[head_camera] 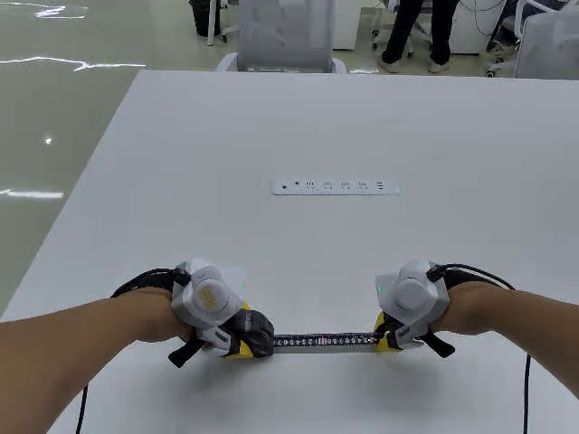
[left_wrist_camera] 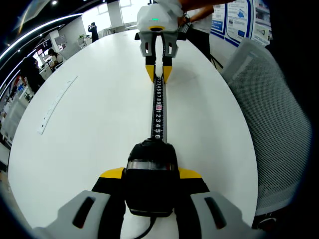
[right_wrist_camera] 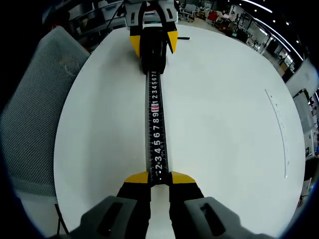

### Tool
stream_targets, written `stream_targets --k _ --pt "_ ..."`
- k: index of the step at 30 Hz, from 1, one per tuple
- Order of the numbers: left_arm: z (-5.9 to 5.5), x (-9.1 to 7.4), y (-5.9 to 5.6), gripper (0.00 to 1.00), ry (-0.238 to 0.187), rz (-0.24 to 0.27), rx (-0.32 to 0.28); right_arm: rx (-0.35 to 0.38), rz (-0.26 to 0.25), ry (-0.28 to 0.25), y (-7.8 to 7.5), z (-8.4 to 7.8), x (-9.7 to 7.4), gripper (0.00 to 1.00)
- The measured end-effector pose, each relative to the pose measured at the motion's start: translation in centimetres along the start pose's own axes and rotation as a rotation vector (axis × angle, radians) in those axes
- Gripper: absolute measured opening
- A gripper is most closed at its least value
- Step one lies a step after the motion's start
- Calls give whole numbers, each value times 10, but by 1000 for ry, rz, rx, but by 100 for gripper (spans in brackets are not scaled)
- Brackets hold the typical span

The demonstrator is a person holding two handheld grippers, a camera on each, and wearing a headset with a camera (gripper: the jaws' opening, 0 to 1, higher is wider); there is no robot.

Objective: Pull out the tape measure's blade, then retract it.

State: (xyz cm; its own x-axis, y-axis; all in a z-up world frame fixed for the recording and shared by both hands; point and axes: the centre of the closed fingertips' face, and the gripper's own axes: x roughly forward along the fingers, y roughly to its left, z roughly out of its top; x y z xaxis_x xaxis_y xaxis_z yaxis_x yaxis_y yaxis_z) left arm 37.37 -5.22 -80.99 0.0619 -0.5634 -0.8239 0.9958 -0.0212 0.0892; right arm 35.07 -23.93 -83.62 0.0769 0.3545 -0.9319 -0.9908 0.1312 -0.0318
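Note:
My left gripper (head_camera: 237, 342) is shut on the black tape measure case (left_wrist_camera: 151, 174), which also shows at the near left of the table (head_camera: 253, 333). The black blade (head_camera: 324, 341) with white numbers runs flat from the case to my right gripper (head_camera: 384, 336), which is shut on the blade's end (right_wrist_camera: 158, 172). In the left gripper view the blade (left_wrist_camera: 158, 107) stretches away to the right gripper (left_wrist_camera: 158, 73). In the right gripper view the blade (right_wrist_camera: 154, 119) leads to the case (right_wrist_camera: 151, 50) between the left gripper's yellow fingertips (right_wrist_camera: 134, 42).
A white power strip (head_camera: 335, 186) lies in the middle of the white table (head_camera: 317, 127). A mesh chair (left_wrist_camera: 271, 114) stands by the near table edge. Another chair (head_camera: 282, 36) and standing people are beyond the far edge.

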Motion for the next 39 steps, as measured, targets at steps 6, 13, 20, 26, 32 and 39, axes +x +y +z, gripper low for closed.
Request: stream_targets --k 6,13,20,26,32,39 --pt "0 0 0 33 -1 0 -1 3 2 0 0 -2 -1 13" --pt "0 0 0 33 -1 0 0 5 3 3 0 -5 -2 13" --pt "0 0 -1 33 0 0 0 11 6 2 2 -7 -5 13" --pt "0 0 -1 33 -2 1 0 12 4 6 2 -11 -6 13" --pt "0 0 -2 33 -3 1 1 16 3 10 2 -14 -6 13" --pt "0 0 -2 33 -5 0 -1 22 2 12 1 -17 -7 13"
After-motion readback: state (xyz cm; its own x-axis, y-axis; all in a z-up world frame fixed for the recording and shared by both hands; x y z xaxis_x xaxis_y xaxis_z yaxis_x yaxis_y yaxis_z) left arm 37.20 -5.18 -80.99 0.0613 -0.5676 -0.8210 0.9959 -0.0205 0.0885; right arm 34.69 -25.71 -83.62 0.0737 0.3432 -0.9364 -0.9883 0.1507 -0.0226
